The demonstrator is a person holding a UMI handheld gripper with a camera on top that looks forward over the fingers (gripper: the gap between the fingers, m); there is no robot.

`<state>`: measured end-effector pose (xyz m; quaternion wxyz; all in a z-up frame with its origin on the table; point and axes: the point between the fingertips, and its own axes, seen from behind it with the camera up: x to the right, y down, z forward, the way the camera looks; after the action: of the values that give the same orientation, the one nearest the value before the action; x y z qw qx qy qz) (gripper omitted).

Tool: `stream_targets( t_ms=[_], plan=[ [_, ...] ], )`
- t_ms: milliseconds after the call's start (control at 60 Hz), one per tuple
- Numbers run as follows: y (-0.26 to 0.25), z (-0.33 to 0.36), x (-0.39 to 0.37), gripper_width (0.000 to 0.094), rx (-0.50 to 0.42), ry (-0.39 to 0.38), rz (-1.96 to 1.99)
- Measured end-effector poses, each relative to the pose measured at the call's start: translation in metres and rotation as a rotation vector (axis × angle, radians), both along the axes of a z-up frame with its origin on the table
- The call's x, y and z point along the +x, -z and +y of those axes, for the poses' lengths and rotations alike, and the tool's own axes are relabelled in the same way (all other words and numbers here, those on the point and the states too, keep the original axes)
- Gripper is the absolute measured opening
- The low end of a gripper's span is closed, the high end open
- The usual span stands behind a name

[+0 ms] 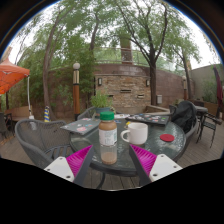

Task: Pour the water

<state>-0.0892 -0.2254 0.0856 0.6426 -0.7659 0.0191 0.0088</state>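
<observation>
A clear plastic bottle (107,138) with an orange cap and a white label stands upright on a round glass patio table (60,145). It holds a little pale liquid at the bottom. A white mug (136,133) stands just right of the bottle. A loose red cap (167,138) lies further right on the table. My gripper (112,160) is open, its pink pads (80,161) spread wide. The bottle stands just ahead of the fingers, between their lines, with clear gaps at both sides.
Metal mesh chairs (30,140) stand around the table. A stone fireplace (125,88), a lamp post (76,90), trees and an orange umbrella (10,75) lie beyond. A dark grill (200,112) is at the far right.
</observation>
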Motion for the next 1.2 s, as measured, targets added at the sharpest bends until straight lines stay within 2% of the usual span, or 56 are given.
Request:
stream_targets(
  t_ms=[200,233,267,350,450,467,500,583,617,750,817,917,1133,1200],
  plan=[
    [0.007,0.084,-0.012,0.0792,0.044,0.036,0.000],
    [0.009,0.096,-0.012,0.0676,0.052,0.036,-0.002],
    [0.016,0.105,-0.011,0.0440,0.054,0.044,-0.005],
    [0.014,0.109,-0.013,0.0439,0.110,0.087,-0.006],
    [0.014,0.113,-0.005,0.0435,0.113,0.116,-0.020],
    [0.018,0.114,-0.006,0.0397,0.112,0.119,-0.019],
    [0.017,0.111,-0.004,0.0396,0.106,0.119,-0.015],
    [0.016,0.110,-0.006,0.0362,0.101,0.105,-0.007],
    [0.017,0.113,-0.007,0.0320,0.102,0.094,-0.014],
    [0.013,0.120,-0.023,0.0319,0.075,0.036,-0.020],
    [-0.005,0.131,-0.024,0.0318,0.107,0.035,0.041],
    [-0.027,0.156,-0.028,0.0319,0.124,0.006,0.307],
    [-0.060,0.191,-0.015,0.0317,0.060,-0.060,1.323],
    [-0.060,0.201,-0.002,0.0318,0.048,-0.057,1.608]
  ],
)
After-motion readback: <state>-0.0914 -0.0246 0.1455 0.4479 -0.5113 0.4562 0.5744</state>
